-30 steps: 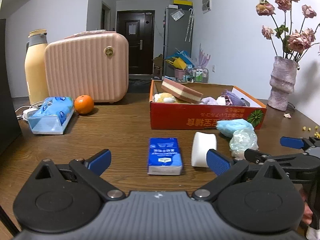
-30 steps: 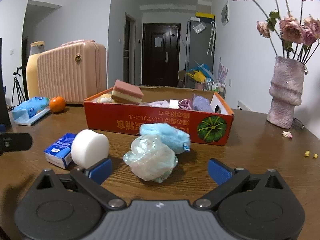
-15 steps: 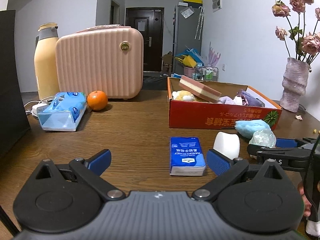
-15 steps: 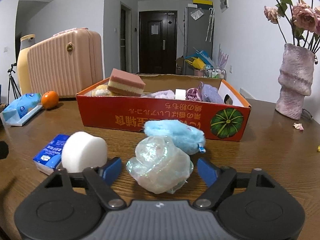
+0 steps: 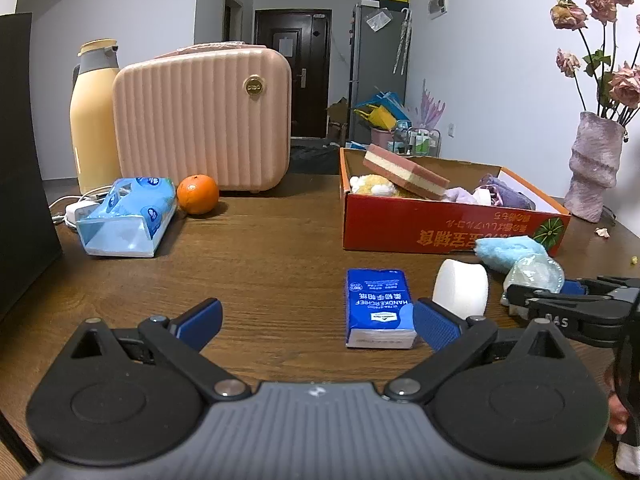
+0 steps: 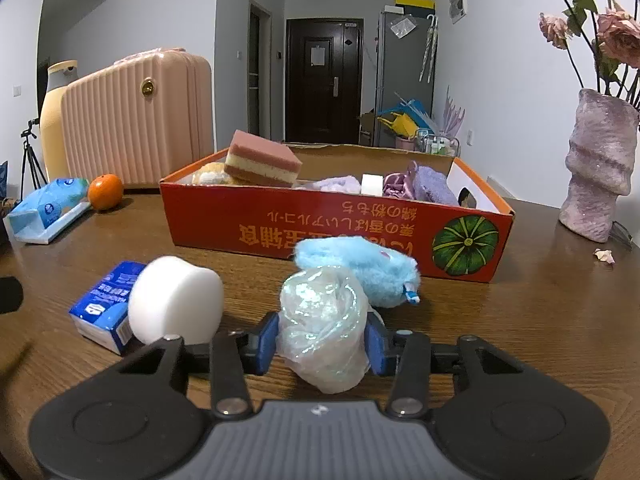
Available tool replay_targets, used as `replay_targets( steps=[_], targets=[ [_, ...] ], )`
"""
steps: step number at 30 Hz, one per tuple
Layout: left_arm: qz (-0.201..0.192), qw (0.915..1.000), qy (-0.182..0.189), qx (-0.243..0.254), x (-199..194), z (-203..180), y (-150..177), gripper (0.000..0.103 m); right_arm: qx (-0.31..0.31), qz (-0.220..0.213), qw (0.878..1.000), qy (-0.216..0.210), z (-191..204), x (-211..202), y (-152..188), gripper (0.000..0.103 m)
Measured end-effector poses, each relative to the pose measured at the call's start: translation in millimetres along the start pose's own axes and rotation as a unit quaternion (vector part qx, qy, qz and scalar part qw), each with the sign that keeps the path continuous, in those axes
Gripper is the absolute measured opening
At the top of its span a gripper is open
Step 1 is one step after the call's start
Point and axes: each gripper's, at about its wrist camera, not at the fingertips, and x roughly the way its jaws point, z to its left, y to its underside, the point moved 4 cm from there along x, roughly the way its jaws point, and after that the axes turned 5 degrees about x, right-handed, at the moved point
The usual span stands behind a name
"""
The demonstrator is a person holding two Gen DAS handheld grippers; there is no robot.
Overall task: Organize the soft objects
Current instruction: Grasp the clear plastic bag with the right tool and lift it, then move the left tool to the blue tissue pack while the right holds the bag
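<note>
Nearest me, the right gripper (image 6: 323, 336) has just closed its jaws, wide a second ago, onto the crinkly plastic ball (image 6: 323, 328) on the table (image 6: 520, 320). Left gripper (image 5: 316, 320) gapes, empty. Behind, the blue plush (image 6: 360, 268) is half hidden before the red box (image 6: 320, 228).

The blue tissue pack (image 5: 379, 307) reads "HANDKERCHIEF" (the red box's (image 6: 336, 224) orange characters sit upside down)

The right gripper (image 6: 322, 338) has just closed its jaws — the left gripper (image 5: 316, 320) gapes wide.
</note>
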Motion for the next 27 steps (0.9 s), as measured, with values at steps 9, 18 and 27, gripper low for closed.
replay_targets(
  steps=[9,18,27],
  targets=[
    [0.013,0.9999,0.0,-0.004,9,2,0,0.103,0.012,-0.03,0.999,-0.001,-6,-17,-2,0.038],
    [0.024,0.9996,0.011,-0.008,23,-2,-5,0.103,0.019,-0.051,0.998,0.007,-17,-29,-4,0.037],
    [0.04,0.9991,0.017,-0.003,47,-12,-11,0.103,0.026,-0.063,0.997,0.025,-32,-36,-4,0.037]
  ],
)
